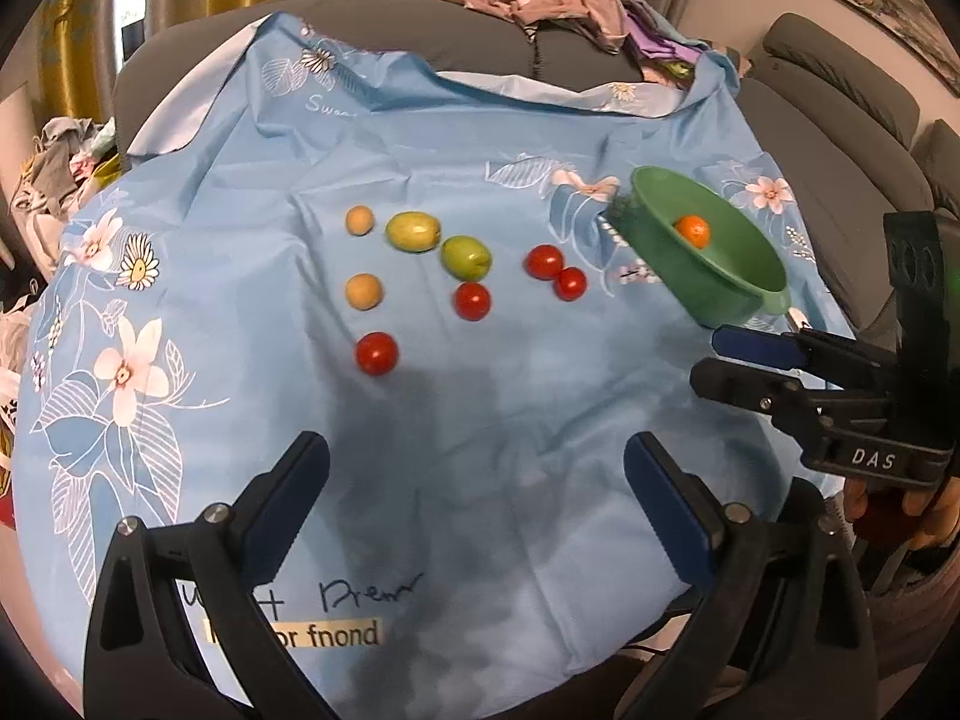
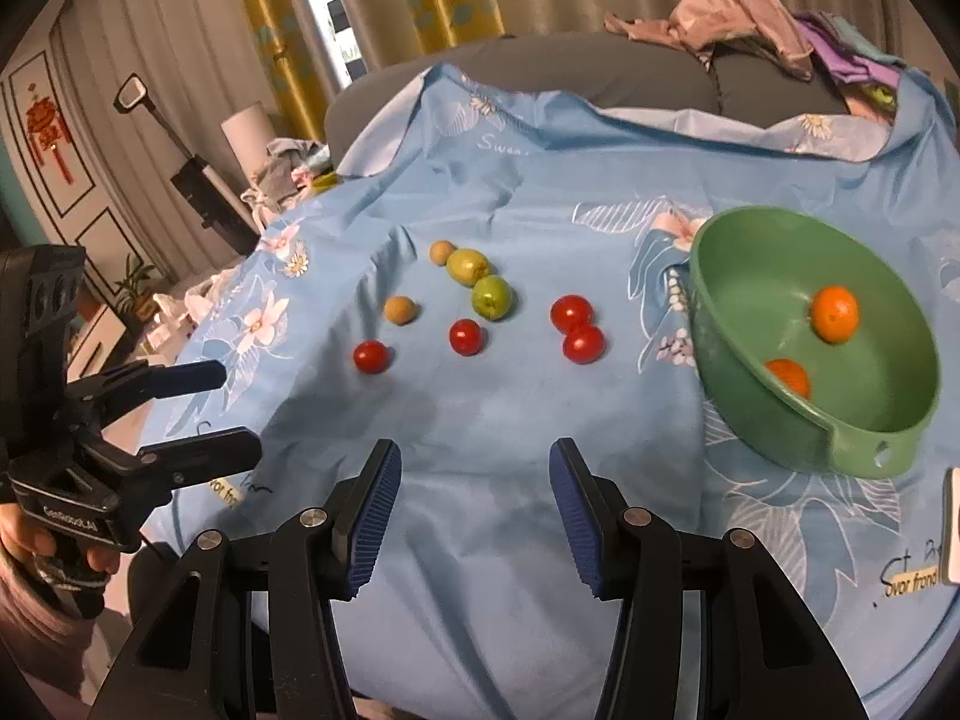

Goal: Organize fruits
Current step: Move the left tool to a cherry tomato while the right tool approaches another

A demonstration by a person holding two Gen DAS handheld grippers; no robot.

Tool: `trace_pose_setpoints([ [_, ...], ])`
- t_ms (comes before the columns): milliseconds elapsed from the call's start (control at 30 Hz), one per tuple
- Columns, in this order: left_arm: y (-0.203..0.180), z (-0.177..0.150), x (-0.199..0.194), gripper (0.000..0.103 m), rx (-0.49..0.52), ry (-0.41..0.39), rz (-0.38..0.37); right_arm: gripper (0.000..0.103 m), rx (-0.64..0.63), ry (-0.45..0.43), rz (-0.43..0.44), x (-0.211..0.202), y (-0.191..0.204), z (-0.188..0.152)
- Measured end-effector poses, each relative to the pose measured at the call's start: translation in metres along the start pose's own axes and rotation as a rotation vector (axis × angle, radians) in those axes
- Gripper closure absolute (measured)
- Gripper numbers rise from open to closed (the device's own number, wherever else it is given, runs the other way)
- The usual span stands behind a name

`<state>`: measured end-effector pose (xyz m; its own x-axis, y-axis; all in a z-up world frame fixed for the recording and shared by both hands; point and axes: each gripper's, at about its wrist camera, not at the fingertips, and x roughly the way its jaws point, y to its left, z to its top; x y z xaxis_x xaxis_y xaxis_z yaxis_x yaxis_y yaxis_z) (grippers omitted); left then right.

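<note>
A green bowl (image 2: 750, 420) sits at the right of the blue cloth and holds two oranges (image 2: 834, 313); it also shows in the left wrist view (image 1: 729, 300). Several red tomatoes (image 2: 572, 312), two green fruits (image 2: 491, 297) and two tan fruits (image 2: 400, 309) lie loose mid-cloth, also in the left wrist view (image 1: 472, 300). My left gripper (image 1: 477, 465) is open and empty, near the front edge. My right gripper (image 2: 474, 477) is open and empty, left of the bowl and nearer than the fruits. Each gripper shows in the other's view (image 1: 714, 357) (image 2: 237, 408).
The blue floral cloth (image 1: 480, 138) covers a grey sofa seat. A pile of clothes (image 2: 750, 18) lies on the sofa back. A small white object (image 2: 951, 525) lies at the cloth's right edge. Room clutter stands to the left (image 2: 198, 180).
</note>
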<state>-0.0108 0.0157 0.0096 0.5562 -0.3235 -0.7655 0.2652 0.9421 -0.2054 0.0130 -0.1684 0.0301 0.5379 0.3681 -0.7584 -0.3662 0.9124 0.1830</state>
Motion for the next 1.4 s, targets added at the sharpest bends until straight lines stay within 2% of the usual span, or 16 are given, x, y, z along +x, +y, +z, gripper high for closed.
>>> trace_pose_setpoints([
  [367,0.025,0.006,0.021,0.008,-0.044,0.008,-0.012,0.051,-0.007,0.062,0.028,0.034,-0.002,0.011],
  [467,0.029,0.011,0.032,0.014,-0.02,0.02,0.007,0.051,-0.019,0.078,0.04,0.047,0.001,0.015],
  [533,0.03,0.015,0.038,0.024,-0.008,0.025,0.007,0.051,-0.023,0.089,0.045,0.058,0.002,0.021],
  [600,0.031,0.02,0.046,0.025,0.013,0.031,0.005,0.051,-0.033,0.099,0.053,0.069,0.005,0.027],
  [700,0.032,0.026,0.059,0.035,0.045,0.052,0.023,0.051,-0.057,0.109,0.058,0.084,0.008,0.037],
  [867,0.038,0.035,0.08,0.042,0.074,0.08,0.039,0.051,-0.075,0.123,0.046,0.105,0.007,0.05],
  [933,0.04,0.038,0.089,0.056,0.081,0.099,0.042,0.051,-0.079,0.13,0.044,0.112,0.007,0.053],
  [1133,0.046,0.04,0.106,0.059,0.084,0.144,0.071,0.054,-0.115,0.15,0.037,0.13,0.012,0.061],
  [1167,0.047,0.04,0.108,0.059,0.084,0.148,0.079,0.057,-0.121,0.156,0.036,0.133,0.013,0.062],
  [1300,0.046,0.04,0.11,0.063,0.108,0.146,0.102,0.06,-0.143,0.179,0.033,0.146,0.017,0.066],
  [1400,0.045,0.039,0.113,0.068,0.13,0.137,0.142,0.07,-0.157,0.188,0.026,0.153,0.019,0.067],
])
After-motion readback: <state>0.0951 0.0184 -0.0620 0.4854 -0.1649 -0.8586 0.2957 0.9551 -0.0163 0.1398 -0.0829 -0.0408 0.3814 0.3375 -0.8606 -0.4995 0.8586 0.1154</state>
